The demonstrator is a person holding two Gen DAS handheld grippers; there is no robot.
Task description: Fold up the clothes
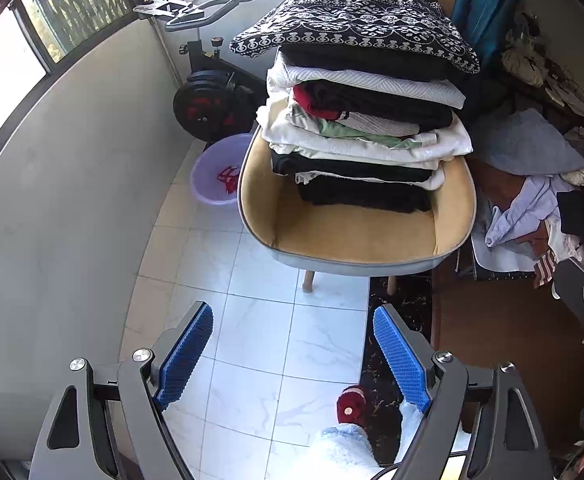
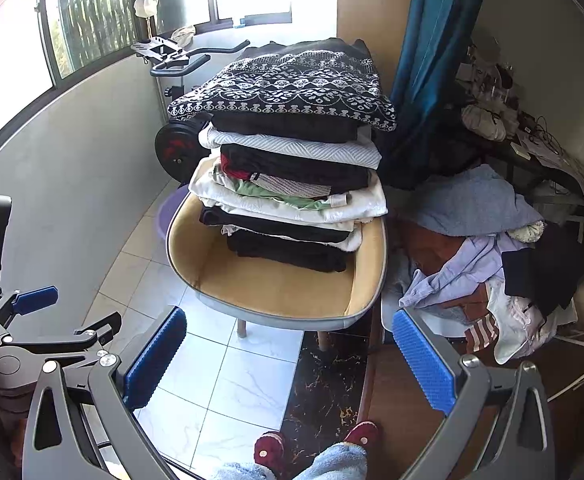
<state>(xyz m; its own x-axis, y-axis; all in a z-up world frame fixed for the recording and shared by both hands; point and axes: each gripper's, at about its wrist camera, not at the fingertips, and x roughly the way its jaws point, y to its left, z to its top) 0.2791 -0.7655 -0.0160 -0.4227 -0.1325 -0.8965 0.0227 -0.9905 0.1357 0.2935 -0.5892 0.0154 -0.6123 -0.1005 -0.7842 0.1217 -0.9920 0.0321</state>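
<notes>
A tall stack of folded clothes [image 1: 363,108] sits on a tan chair [image 1: 351,236], topped by a black-and-white patterned knit [image 1: 355,24]. The stack also shows in the right wrist view [image 2: 292,176] on the chair [image 2: 276,284]. A heap of unfolded clothes [image 1: 531,184] lies to the right, with a pale lilac shirt [image 2: 451,276] on it. My left gripper [image 1: 293,332] is open and empty above the floor, short of the chair. My right gripper [image 2: 290,340] is open and empty, also short of the chair. The left gripper also shows at the left edge of the right wrist view [image 2: 36,300].
An exercise bike [image 1: 208,92] and a purple basin [image 1: 220,172] stand behind the chair by the curved wall. A blue curtain [image 2: 431,60] hangs to the right. A cluttered table [image 2: 531,140] is at the far right. My red slippers [image 2: 270,450] stand on the tiled floor.
</notes>
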